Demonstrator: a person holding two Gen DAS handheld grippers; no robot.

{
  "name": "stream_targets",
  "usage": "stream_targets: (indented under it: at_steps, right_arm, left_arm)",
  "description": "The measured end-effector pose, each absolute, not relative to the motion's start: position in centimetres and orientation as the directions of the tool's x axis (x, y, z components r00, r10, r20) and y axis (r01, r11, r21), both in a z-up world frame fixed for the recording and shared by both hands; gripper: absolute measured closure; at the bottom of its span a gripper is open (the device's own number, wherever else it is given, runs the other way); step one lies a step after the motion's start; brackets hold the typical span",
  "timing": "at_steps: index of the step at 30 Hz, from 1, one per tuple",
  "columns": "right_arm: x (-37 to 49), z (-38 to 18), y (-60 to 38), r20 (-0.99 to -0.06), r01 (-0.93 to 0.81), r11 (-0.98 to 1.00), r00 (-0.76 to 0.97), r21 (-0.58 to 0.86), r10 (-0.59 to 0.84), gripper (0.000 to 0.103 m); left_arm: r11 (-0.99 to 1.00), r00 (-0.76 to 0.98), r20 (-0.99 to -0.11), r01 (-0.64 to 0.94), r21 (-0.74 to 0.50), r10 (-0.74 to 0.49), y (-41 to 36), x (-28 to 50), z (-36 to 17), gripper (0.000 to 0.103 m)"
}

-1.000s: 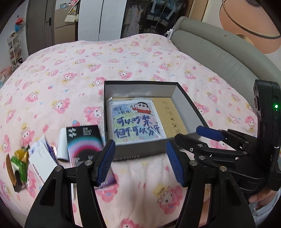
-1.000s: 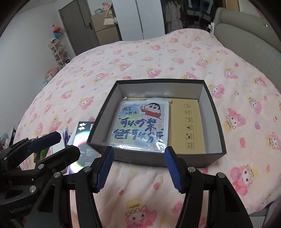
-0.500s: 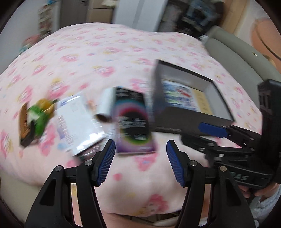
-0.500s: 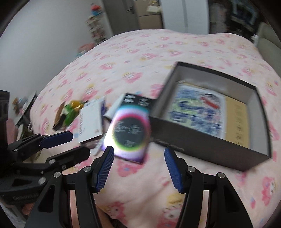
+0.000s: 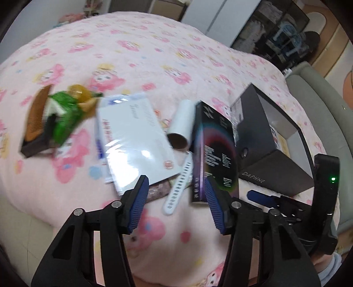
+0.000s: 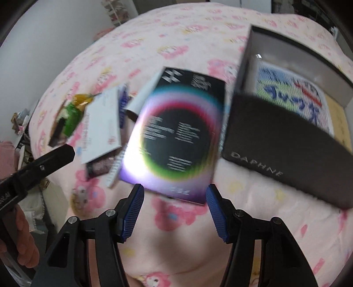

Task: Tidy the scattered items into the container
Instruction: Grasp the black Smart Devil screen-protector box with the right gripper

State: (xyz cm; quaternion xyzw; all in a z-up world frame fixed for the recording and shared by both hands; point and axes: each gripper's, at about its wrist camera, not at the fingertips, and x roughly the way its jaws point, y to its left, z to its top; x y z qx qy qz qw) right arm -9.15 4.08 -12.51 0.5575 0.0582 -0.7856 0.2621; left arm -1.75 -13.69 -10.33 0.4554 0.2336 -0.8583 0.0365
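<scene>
Just left of the dark grey cardboard container [image 6: 284, 141] lies the black box with a rainbow ring [image 6: 176, 134]; right gripper [image 6: 174, 209] and left gripper [image 5: 174, 203] both gape empty. Flat, wide box: fingers could slip off.

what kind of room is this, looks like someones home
Most likely a bedroom in a home. The work surface is a bed under a pink cartoon-print blanket, with a grey padded headboard at its edge and white wardrobe doors beyond it.
</scene>
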Motion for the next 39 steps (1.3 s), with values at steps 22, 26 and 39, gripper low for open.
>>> stream_targets:
  at_steps: [22,26,39]
  right_arm:
    - [-8.9,-13.5,8.1,-0.803,0.421,-0.756,-0.1,0.501,-0.588,0.055]
    - [-7.2,-13.5,9.2,-0.813,0.42,-0.755,-0.064,0.504,-0.579,0.056]
    - [-9.1,-15.5,7.4,-0.829,0.432,-0.762,-0.057,0.483,-0.557,0.06]
  left_arm:
    - [-0.904,-0.445,-0.856,0.197,-0.38,0.262,-10.1,-1.8,-12.3,0.074]
    - [-0.894,-0.414,-0.862,0.202,-0.399,0.291,-10.3,-0.4,-13.4,0.074]
    - [-0.906,-0.384,-0.885,0.215,-0.364,0.264,-10.0,-4.0,-15.0,0.057]
